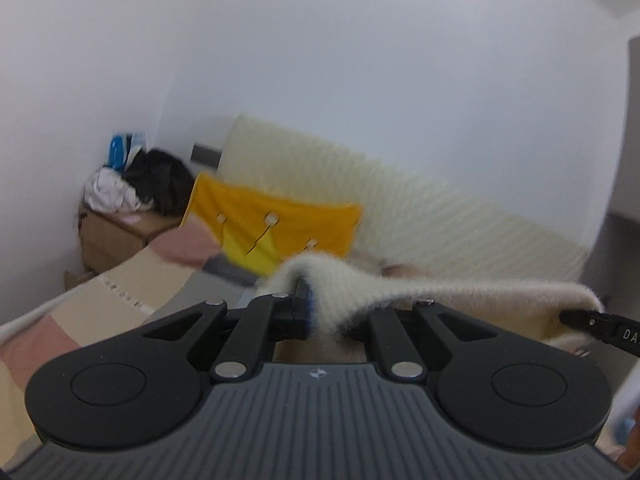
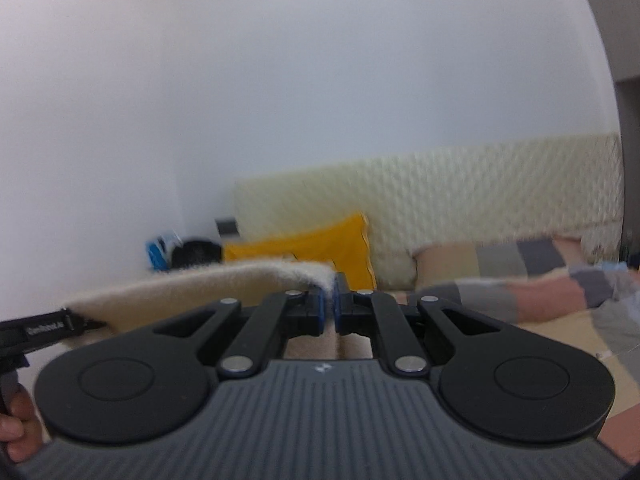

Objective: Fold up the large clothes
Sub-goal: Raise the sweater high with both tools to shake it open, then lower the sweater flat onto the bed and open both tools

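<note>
A fuzzy cream garment (image 1: 400,292) hangs stretched between both grippers above the bed. My left gripper (image 1: 310,300) is shut on one edge of it, and the cloth drapes over its right finger. To the right in the left wrist view, the tip of the other gripper (image 1: 592,322) holds the far end. In the right wrist view my right gripper (image 2: 329,300) is shut on the garment (image 2: 200,284), which runs off to the left toward the other gripper (image 2: 44,328). A hand (image 2: 16,428) grips that tool's handle. Both views are blurred.
A bed with a patchwork blanket (image 1: 80,304) (image 2: 540,292) lies below. A yellow crown pillow (image 1: 272,220) (image 2: 320,244) leans on a cream padded headboard (image 1: 400,200) (image 2: 460,200). A cardboard box piled with clothes (image 1: 120,196) stands in the corner by the white wall.
</note>
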`<move>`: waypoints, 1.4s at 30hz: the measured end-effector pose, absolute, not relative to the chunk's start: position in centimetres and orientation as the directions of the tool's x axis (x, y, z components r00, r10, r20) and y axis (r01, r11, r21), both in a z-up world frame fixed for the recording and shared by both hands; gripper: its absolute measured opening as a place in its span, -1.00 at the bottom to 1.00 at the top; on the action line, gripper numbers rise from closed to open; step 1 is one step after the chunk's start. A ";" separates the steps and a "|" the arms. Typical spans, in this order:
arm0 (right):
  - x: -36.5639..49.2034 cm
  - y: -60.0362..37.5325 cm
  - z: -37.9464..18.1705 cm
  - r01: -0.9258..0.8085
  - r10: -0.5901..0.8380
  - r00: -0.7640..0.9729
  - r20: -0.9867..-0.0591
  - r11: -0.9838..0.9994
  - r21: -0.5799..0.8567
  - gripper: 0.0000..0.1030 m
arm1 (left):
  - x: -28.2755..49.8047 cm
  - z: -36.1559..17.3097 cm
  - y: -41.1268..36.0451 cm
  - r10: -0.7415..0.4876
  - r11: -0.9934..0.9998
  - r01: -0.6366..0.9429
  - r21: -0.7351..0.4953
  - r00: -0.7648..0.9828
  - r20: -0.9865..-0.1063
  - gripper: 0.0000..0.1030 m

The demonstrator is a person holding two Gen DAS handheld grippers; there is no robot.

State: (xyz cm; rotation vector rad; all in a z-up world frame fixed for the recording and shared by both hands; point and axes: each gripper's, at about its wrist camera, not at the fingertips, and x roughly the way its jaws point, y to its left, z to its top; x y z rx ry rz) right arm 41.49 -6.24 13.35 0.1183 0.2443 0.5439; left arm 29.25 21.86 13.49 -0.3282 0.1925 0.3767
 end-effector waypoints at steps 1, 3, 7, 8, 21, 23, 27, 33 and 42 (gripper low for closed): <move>44.0 -5.0 11.1 -0.487 0.511 0.832 -0.216 0.859 0.157 -0.85 | 31.6 11.3 22.9 0.336 0.874 -0.405 -0.267 0.903 -0.269 -0.84; 49.3 -3.1 6.4 -0.466 0.487 0.830 -0.272 0.873 0.142 -0.85 | 36.8 6.3 25.9 0.328 0.861 -0.427 -0.276 0.881 -0.341 -0.84; 54.1 0.6 -2.1 -0.433 0.459 0.820 -0.343 0.888 0.153 -0.85 | 45.2 -3.5 30.0 0.325 0.854 -0.447 -0.266 0.858 -0.397 -0.84; 53.5 2.0 -3.4 -0.434 0.453 0.824 -0.340 0.891 0.133 -0.85 | 46.9 -5.8 30.9 0.335 0.855 -0.451 -0.254 0.856 -0.393 -0.84; 58.9 9.2 -18.0 -0.450 0.417 0.718 -0.557 0.889 0.085 -0.83 | 57.1 -22.1 36.2 0.330 0.826 -0.534 -0.179 0.717 -0.614 -0.84; 59.6 9.6 -19.0 -0.457 0.422 0.698 -0.578 0.884 0.094 -0.81 | 56.9 -22.2 35.9 0.333 0.828 -0.536 -0.167 0.708 -0.623 -0.84; 59.7 9.5 -18.7 -0.458 0.434 0.685 -0.586 0.881 0.118 -0.78 | 55.3 -20.5 34.7 0.338 0.830 -0.535 -0.158 0.707 -0.621 -0.81; 58.7 9.4 -18.0 -0.420 0.388 0.701 -0.599 0.903 0.093 0.08 | 54.2 -17.7 33.1 0.306 0.852 -0.507 -0.132 0.686 -0.660 -0.01; 55.6 6.1 -12.7 -0.444 0.472 0.640 -0.606 0.871 0.210 0.49 | 50.4 -10.7 30.4 0.177 0.908 -0.380 -0.176 0.729 -0.662 0.45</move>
